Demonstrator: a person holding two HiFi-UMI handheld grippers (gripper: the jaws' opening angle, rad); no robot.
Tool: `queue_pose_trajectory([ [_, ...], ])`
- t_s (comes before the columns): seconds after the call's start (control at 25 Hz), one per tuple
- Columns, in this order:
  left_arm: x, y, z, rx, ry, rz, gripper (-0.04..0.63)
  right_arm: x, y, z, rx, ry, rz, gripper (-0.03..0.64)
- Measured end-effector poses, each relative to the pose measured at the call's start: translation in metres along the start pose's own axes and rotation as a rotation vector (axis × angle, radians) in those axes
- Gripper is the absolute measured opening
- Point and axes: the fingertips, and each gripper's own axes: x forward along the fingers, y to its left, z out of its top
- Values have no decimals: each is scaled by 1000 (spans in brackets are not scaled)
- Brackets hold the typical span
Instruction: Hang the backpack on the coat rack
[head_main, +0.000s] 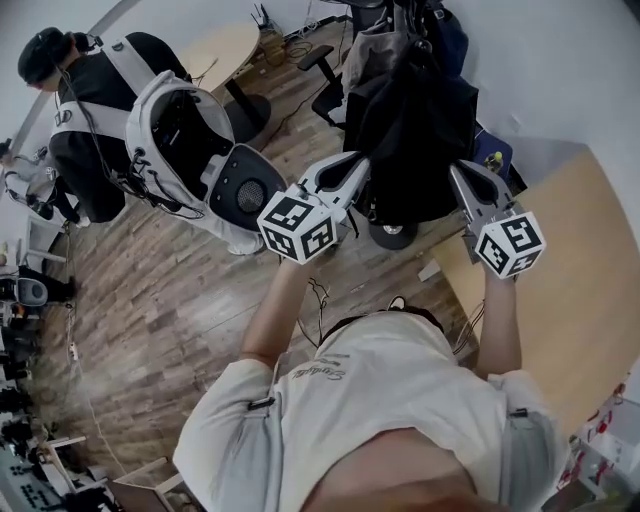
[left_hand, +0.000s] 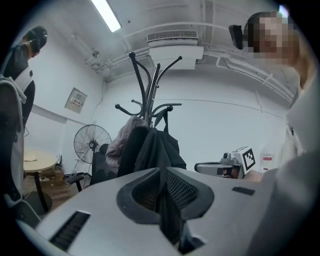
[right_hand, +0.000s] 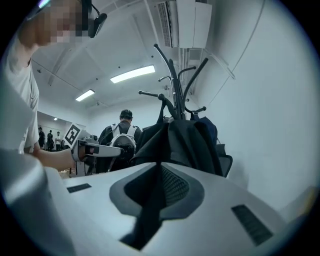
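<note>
The black backpack (head_main: 410, 120) hangs on the coat rack (left_hand: 150, 85), with a strap looped over one of the rack's hooks. In the left gripper view the backpack (left_hand: 155, 150) is straight ahead, a short way beyond my jaws. The right gripper view shows the backpack (right_hand: 185, 140) below the rack's curved hooks (right_hand: 175, 80). My left gripper (head_main: 352, 163) is at the bag's left side with its jaws together and nothing between them. My right gripper (head_main: 466, 172) is at the bag's right side, also shut and empty. Neither gripper touches the bag.
A person in black with white gear (head_main: 90, 110) stands at the left beside a white-shelled chair (head_main: 190, 130). A round table (head_main: 225, 50) and an office chair (head_main: 325, 75) stand behind. A wooden table (head_main: 570, 270) lies at the right. A fan (left_hand: 92, 142) stands by the wall.
</note>
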Motion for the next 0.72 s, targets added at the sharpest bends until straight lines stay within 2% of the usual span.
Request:
queue_pose_trajectory([
  [0.12,-19,-5,-21,-9,35,7,48,-7,23,-15,16,33,-17,15],
  [0.28,-38,-6,-39,5,82,-20,35,-16,44,-21,8,72,-64,0],
  [0.52,-59,-19,-69,-26,84,-33,25,-46,76,-42,-22,91,-82,-5],
  [0.72,-49,-30,-72,-42,91,-42,25,-49,78,-48,-69,128,-78,-5],
])
